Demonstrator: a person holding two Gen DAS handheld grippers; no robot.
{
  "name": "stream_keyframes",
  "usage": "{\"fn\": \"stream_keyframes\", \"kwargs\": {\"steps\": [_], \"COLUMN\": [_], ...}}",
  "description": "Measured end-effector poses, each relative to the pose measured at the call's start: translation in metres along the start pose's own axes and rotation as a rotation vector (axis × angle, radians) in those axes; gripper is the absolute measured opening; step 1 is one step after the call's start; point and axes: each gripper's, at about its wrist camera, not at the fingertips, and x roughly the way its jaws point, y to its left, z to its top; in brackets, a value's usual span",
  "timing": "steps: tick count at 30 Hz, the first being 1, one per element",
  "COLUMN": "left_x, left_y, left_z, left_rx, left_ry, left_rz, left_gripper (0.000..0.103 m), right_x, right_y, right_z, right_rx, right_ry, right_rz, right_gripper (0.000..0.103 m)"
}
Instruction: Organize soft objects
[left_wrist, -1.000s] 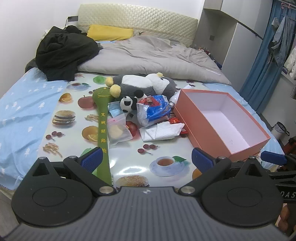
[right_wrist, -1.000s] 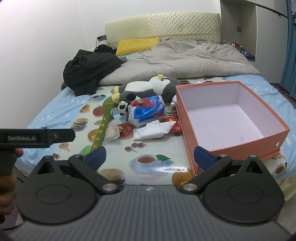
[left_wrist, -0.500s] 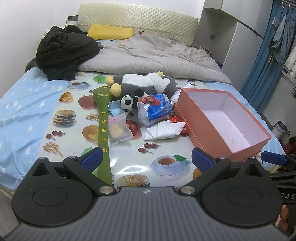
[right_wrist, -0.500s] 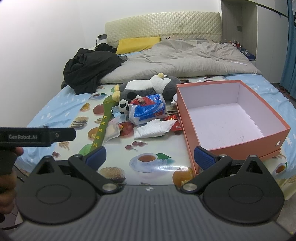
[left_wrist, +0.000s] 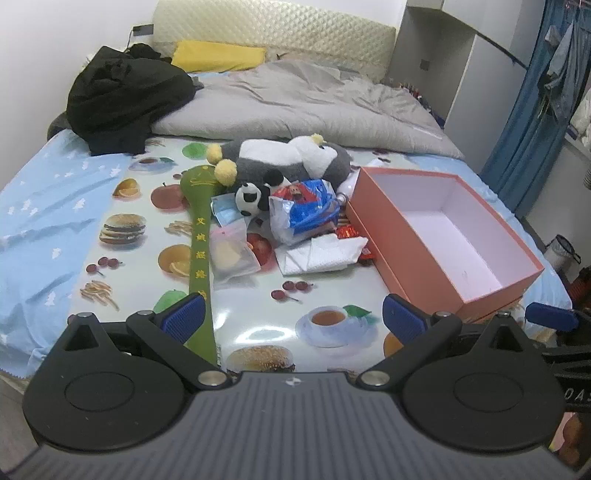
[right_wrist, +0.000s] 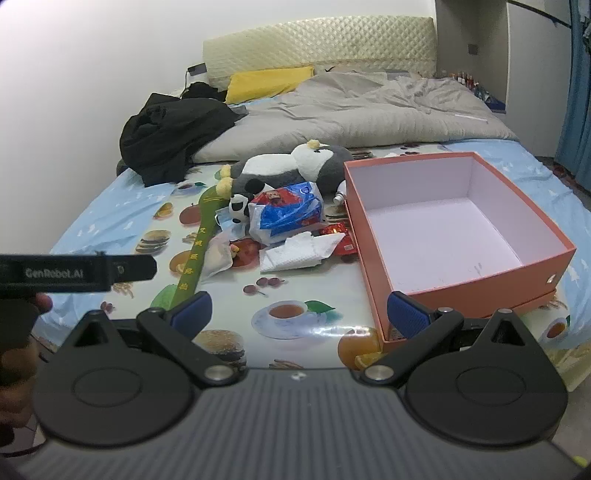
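Left gripper: I see fingers released, empty.
Right gripper: fingers released, empty.
Plush: on bed, beside box.
Panda: touching plush, in clutter.

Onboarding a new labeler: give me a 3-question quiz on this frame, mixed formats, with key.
1. True or false: the orange box already holds a plush toy.
2. Multiple choice: the small panda plush lies A) inside the box, B) in the pile beside the blue-and-white plastic bag, C) on the yellow pillow.
3. Fill in: both the left gripper and the right gripper are ____ and hold nothing.

Key
1. False: the box interior is bare.
2. B: it sits just left of the bag, in front of the big grey-and-white plush.
3. Open: the jaws of each stand wide apart, short of the pile.
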Motion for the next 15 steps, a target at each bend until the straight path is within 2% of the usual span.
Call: {"fn": "stream_keyframes", "kwargs": {"steps": [7,15], "left_x": [0.012,0.016], "left_y": [-0.012,-0.004], "left_z": [0.001,-0.002], "left_rx": [0.006,-0.016], "left_ry": [0.01,0.013], "left_rz": [0.022,0.024], "left_gripper": [0.103,0.103], "right_x": [0.001,0.005], "right_y": [-0.005,-0.005], "right_z": [0.0,0.001], "right_rx": [0.021,0.018], "right_ry": [0.008,0.007], "right_rz": [-0.007,-0.001], "right_gripper": [0.103,0.103]}}
